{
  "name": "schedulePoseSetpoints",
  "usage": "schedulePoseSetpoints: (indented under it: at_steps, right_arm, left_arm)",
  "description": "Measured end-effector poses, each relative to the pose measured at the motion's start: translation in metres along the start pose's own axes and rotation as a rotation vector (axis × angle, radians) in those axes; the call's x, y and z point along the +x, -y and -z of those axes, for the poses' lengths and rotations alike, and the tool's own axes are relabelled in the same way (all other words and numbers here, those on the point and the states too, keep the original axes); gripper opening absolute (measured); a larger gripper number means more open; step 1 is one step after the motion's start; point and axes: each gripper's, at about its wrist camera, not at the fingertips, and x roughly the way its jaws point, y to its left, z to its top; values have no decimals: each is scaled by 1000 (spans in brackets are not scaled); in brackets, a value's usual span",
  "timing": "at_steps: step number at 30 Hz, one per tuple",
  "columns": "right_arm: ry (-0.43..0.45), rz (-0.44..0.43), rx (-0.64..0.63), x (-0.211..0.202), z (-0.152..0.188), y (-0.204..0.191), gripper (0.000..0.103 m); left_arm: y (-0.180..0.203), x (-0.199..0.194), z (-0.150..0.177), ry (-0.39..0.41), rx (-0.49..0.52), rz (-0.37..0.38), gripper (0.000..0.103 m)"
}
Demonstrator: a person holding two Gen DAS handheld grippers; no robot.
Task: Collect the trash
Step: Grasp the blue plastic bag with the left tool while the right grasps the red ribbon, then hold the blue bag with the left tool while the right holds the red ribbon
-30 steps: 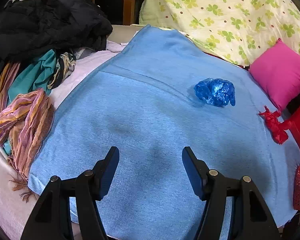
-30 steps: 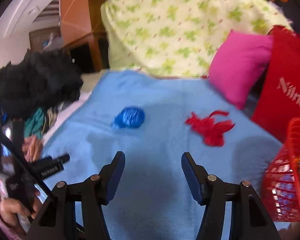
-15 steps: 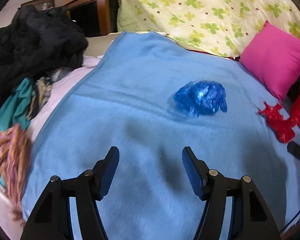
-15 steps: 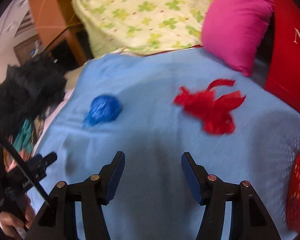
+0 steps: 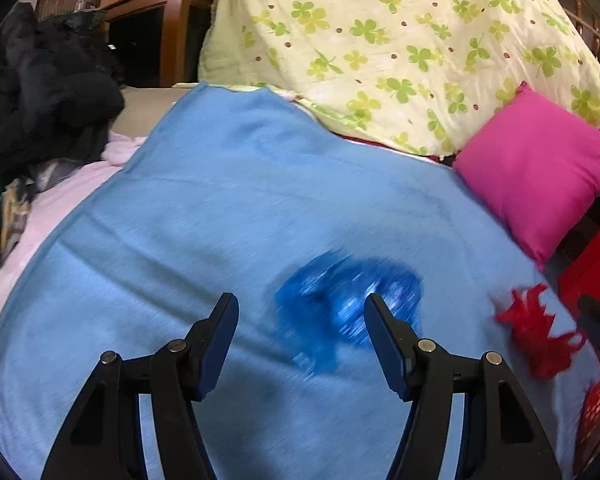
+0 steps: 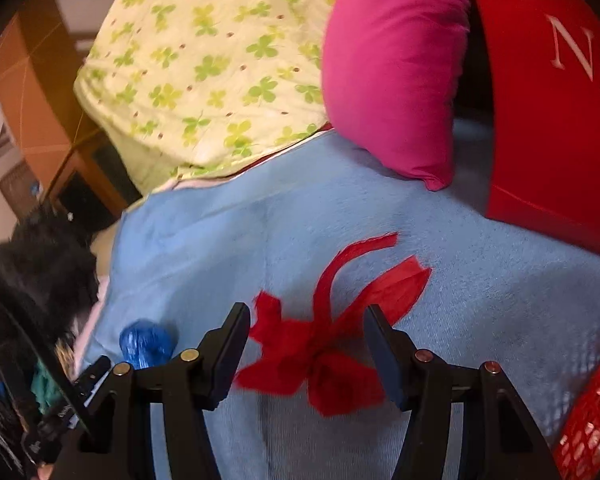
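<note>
Two sets of jaws stand released: your left gripper [image 5: 300,314] now frames the crumpled blue wrapper [image 5: 346,306], your right gripper [image 6: 306,322] the red scrap [image 6: 320,344], both lying on the blue blanket [image 5: 228,216]. Within the last second each piece was well ahead; you have closed in, so both grasps appear imminent. Both grippers point forward and low over the bed, the red basket [image 6: 588,420] at right.

Left gripper [image 5: 302,324] spread wide over blue blanket [image 5: 204,216]. Blurred blue plastic wad [image 5: 340,300] at 12 o'clock between fingertips. Red scrap [image 5: 536,332] at 3 o'clock. Pink pillow [image 5: 540,172] at 2 o'clock.
</note>
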Motion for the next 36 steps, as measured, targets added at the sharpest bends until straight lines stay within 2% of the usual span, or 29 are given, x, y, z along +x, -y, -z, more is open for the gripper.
schedulePoseSetpoints:
  at_steps: [2,4,8,11,13,14,16,19,22,31,36]
  right_arm:
    - [-7,-3,39,6,-3,9,62]
    - [-23,-9,65,15,-4,15,62]
    - [-121,-14,93,42,4,20,62]
    - [-176,-8,22,54,12,9,62]
    - [-170,6,-48,55,15,-2,62]
    - [-159,12,-77,53,17,-6,57]
    - [-170,0,-112,52,19,-13,40]
    - [-174,6,-151,48,23,-20,33]
    - [-163,-7,-179,38,23,-26,28]
    - [-114,-99,-203,-5,30,-49,27]
    - [-90,-122,-219,-31,39,-57,27]
  left_arm:
    - [9,4,-6,5,0,22,66]
    - [19,10,-11,-1,-4,46,70]
    - [28,29,-10,-59,-32,57,72]
    - [32,41,-3,-111,-16,31,72]
    - [30,45,0,-126,-17,30,72]
    - [28,46,1,-135,-26,35,72]
    - [17,49,2,-154,-76,72,61]
    - [6,47,6,-160,-121,96,55]
    - [6,39,7,-153,-106,86,51]
    - [9,-23,9,-70,-67,72,51]
    - [24,-65,22,-18,39,-24,51]
